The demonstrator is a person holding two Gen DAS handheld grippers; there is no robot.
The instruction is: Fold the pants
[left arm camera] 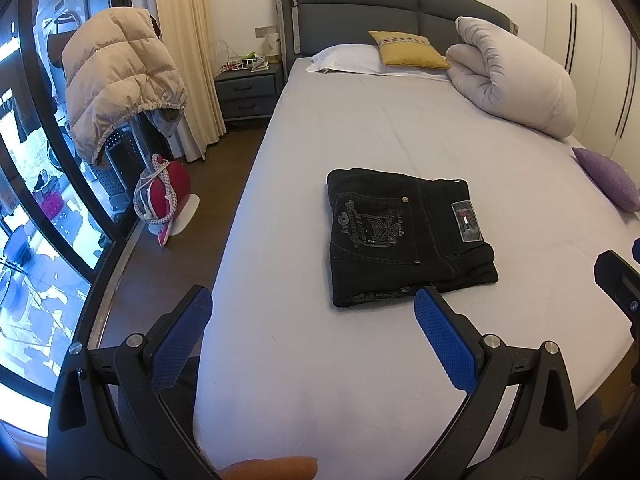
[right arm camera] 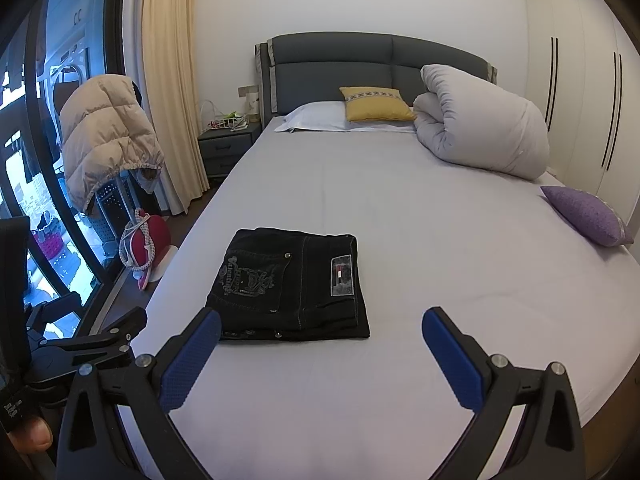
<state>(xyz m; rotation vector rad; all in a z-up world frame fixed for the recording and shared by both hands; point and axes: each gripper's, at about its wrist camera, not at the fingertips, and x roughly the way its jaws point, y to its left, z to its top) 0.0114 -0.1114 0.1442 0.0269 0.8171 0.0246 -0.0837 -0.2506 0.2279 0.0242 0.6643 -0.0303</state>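
1. From the left wrist view, we see the black jeans point(left arm camera: 408, 236) already folded into a compact, nearly square packet on the lavender bed sheet point(left arm camera: 320, 380), toward the foot end of the bed and well apart from the rolled duvet point(left arm camera: 516, 76) and the yellow cushion point(left arm camera: 408, 50) at the headboard.
2. Our left gripper point(left arm camera: 314, 304) hovers near the packet's near edge with its jaws wide apart and nothing between them; the right-hand blue pad sits just in front of the packet's near edge, and we cannot tell whether it touches the cloth.
3. We judge the folding itself to be done or in its last step. The next move, if any, would call only for pressing the stack flat or squaring its edges, with a light touch so the layers do not slide.
4. In this view the waistband with its brand patch point(left arm camera: 466, 222) lies to the right, the embroidered back pocket point(left arm camera: 370, 222) to the left; the packet's slightly longer axis runs across the bed, skewed a little clockwise.
5. From the right wrist view, the same jeans point(right arm camera: 290, 284) lie left of centre on the sheet, near the bed's left edge.
6. Our right gripper point(right arm camera: 322, 326) is also held with jaws spread and empty; its left pad is just beside the packet's near left corner, the right pad well apart from it.
7. Here too the patch point(right arm camera: 341, 275) faces right, and the stacked fold edges face us.
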